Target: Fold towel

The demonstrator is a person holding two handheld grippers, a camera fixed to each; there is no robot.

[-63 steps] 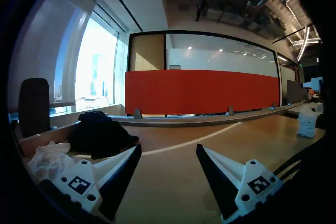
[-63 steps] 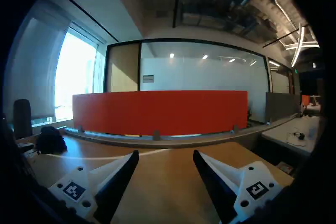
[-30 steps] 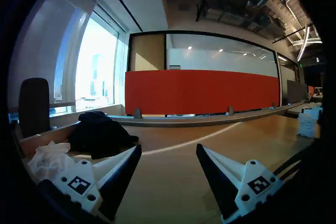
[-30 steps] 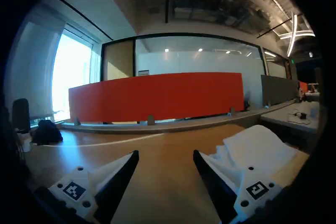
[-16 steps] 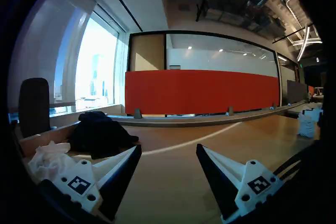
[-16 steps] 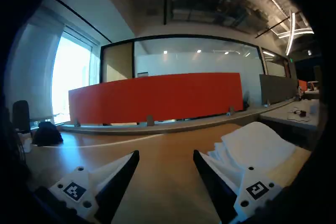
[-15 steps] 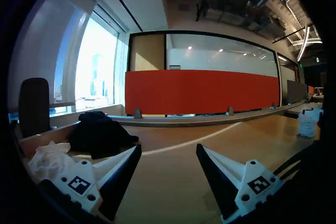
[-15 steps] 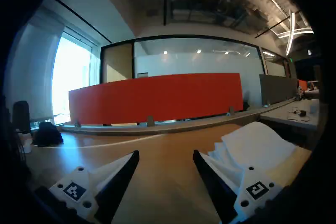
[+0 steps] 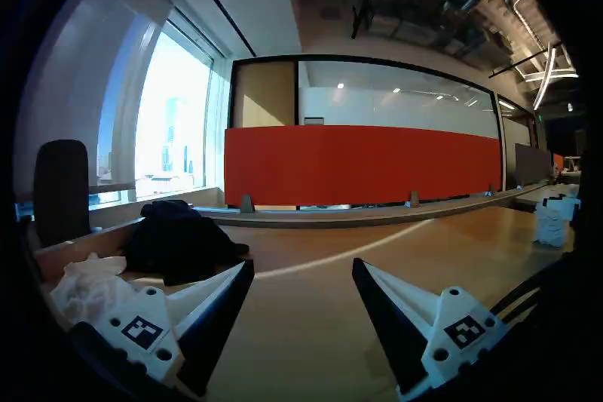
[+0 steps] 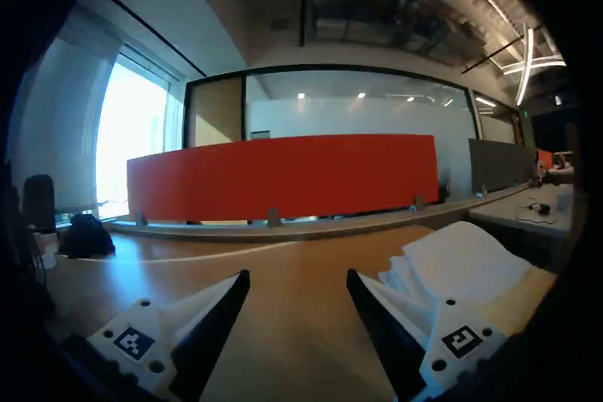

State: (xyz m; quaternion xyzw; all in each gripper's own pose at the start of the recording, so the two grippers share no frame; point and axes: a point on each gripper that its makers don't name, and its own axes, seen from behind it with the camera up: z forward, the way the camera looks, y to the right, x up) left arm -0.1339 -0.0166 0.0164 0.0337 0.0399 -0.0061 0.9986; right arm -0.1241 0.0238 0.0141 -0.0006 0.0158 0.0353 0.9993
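Just beyond the right gripper (image 10: 298, 281)'s right finger sits the white towel stack (image 10: 460, 266); both grippers' fingers are spread, left gripper (image 9: 301, 274) included.

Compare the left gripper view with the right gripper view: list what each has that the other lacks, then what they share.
Left gripper view: a crumpled white cloth at lower left, beside the left hand-held gripper. Right gripper view: a stack of folded white towels by the right finger of the right hand-held gripper, plus a neighbouring desk with cables. Shared: the wooden table, the orange partition, a black bundle, and both pairs of fingers open, holding nothing.
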